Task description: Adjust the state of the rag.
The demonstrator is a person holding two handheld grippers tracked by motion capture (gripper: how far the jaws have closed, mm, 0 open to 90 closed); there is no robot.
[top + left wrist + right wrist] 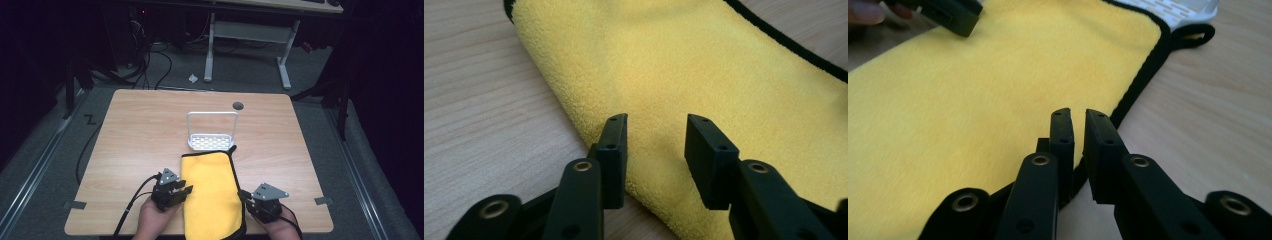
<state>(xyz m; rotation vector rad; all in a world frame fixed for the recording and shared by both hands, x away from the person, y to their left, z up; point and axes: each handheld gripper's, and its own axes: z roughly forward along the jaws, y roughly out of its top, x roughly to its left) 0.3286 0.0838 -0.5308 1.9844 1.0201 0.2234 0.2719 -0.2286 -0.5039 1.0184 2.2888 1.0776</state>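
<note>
Both my hands enter from the near edge, one gripper in each. My left hand holds the left gripper low, pointing right and slightly forward, cable trailing back to the left. Its jaws stand clearly parted, nothing pressed between the pads. My right hand holds the right gripper pointing left, grey three-cornered plate on top, level. Its jaws show a narrow gap in the right gripper view, pads not touching each other and clamping nothing. Left gripper tip seen far off in that view.
</note>
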